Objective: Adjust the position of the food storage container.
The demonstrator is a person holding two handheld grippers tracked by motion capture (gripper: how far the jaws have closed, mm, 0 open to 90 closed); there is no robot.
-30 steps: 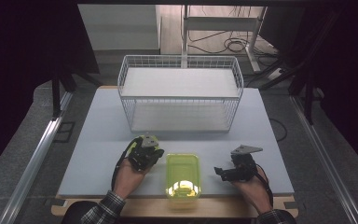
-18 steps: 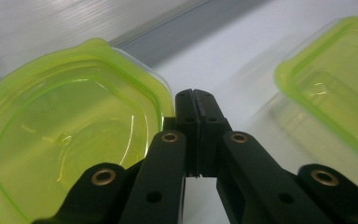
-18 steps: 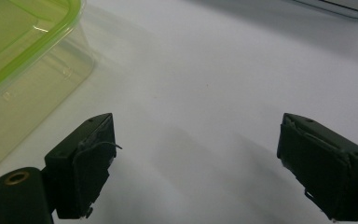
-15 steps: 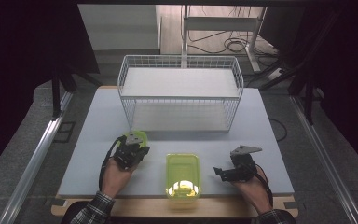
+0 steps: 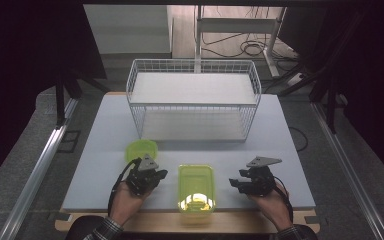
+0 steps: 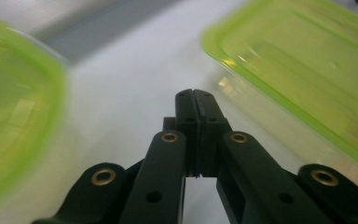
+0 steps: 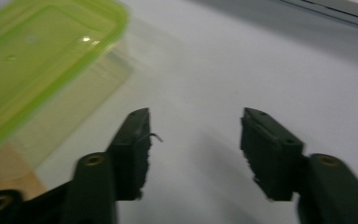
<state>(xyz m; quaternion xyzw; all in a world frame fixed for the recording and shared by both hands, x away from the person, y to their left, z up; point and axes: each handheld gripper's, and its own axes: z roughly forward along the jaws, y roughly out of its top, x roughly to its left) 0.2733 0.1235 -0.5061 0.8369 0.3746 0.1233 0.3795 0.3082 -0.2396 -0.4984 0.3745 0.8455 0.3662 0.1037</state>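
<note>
**A:** Your right gripper (image 5: 236, 184) sits by the desk's near right corner, jaws apart with nothing between them, and they've just been closing. Your left gripper (image 5: 161, 175) is pinched fully shut on nothing, near the front edge too.

**B:** So where's the stuff?

**A:** Green container (image 5: 196, 192) is at the near edge, between your two grippers. Its green lid (image 5: 141, 149) lies flat on the desk just beyond the left gripper, apart from it. Looks to me like the lid is off and put down.

**B:** Next?

**A:** I'd guess grab the container and take it to the wire basket (image 5: 192, 67) at the far edge. No brands or writing readable anywhere.
</note>
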